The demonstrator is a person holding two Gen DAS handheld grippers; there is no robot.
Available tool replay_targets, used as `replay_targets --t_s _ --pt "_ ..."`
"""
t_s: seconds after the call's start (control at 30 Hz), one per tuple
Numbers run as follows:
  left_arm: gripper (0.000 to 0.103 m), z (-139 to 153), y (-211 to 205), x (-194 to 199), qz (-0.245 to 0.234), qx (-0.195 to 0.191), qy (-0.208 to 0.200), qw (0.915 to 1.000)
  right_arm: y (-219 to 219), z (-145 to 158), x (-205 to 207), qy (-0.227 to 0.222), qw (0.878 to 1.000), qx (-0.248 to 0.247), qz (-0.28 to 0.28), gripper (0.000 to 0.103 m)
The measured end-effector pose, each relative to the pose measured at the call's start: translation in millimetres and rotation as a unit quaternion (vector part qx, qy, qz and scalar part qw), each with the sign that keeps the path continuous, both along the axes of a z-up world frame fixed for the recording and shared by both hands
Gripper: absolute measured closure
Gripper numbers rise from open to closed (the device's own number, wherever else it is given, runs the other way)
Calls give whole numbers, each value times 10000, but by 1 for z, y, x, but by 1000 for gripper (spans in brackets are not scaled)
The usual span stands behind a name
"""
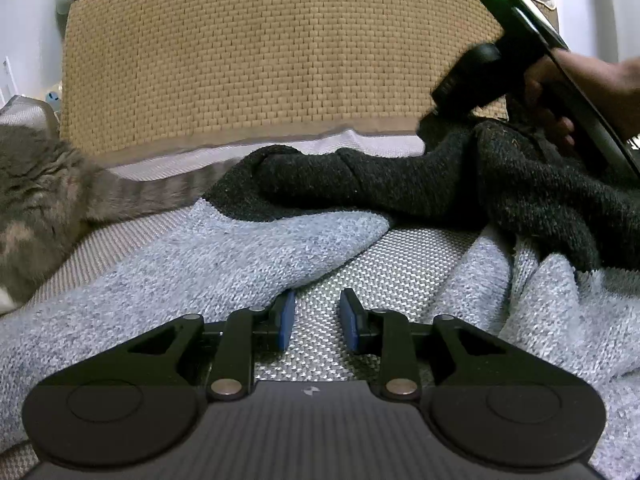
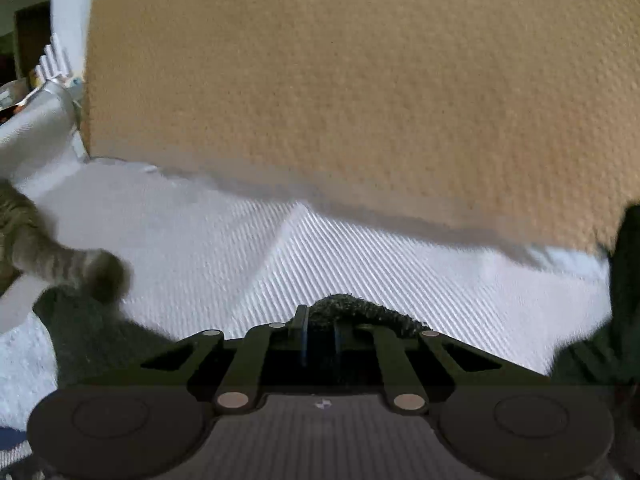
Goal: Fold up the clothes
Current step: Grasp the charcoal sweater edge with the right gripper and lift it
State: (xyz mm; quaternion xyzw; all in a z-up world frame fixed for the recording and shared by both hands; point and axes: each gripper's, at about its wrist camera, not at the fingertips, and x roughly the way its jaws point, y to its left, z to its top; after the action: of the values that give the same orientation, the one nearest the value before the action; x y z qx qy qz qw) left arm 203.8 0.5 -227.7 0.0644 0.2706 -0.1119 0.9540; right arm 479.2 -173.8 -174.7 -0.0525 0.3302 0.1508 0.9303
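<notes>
Two-tone knitted sweater, light grey and charcoal [image 1: 280, 236], lying crumpled on white ribbed bedcover [image 1: 360, 264], in front of tan woven mat [image 1: 260, 60]. Landmark: that mat.

Left gripper [image 1: 316, 320] low over the bedcover, on the near side from the mat; jaws released, blue pads [image 1: 287, 320] apart with only bare weave between them. Nothing grasped. Light grey sweater cloth just beside the left pad.

Right gripper [image 2: 320, 334] nearer the mat, clenched on a charcoal fold of the sweater; dark knit bulging out past the fingertips in the right wrist view. Person's hand [image 1: 560, 92] on its handle, seen from the left wrist view.

Grey tabby cat [image 1: 40, 200] at the sweater's left edge, near the mat's lower border; striped tail [image 2: 76, 270] sweeping close to the charcoal cloth.

Risks, as judged:
- Cat stepping on or clawing the knit mid-lift, pinning one side and dragging the fold askew.
- Single-corner hold on the right; loose, heavy knit likely to sag or slip from a small pinch.
- Left jaws closing on bedcover rather than sweater, being over bare weave now.
- Sleeve rolled on itself; possibly trapped inside the fold if not spread.

Hidden or unclear:
- Right wrist view blurred; depth of bite on the cloth not readable.
- Sweater's hem, collar and far sleeve cut off by gripper bodies and frame edges.
- Cat's head out of view.
</notes>
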Motion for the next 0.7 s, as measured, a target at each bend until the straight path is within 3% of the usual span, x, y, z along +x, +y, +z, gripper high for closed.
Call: replay_targets --t_s 0.2,0.33,0.7 --pt "73 0 0 0 9 -31 -13 10000 24 13 15 -242 9997 66 61 91" --pt "73 0 0 -1 6 -54 -16 10000 43 18 22 -435 9985 -186 288 91" --pt "73 -3 -1 0 1 -82 -7 10000 87 27 53 -641 9970 25 438 91"
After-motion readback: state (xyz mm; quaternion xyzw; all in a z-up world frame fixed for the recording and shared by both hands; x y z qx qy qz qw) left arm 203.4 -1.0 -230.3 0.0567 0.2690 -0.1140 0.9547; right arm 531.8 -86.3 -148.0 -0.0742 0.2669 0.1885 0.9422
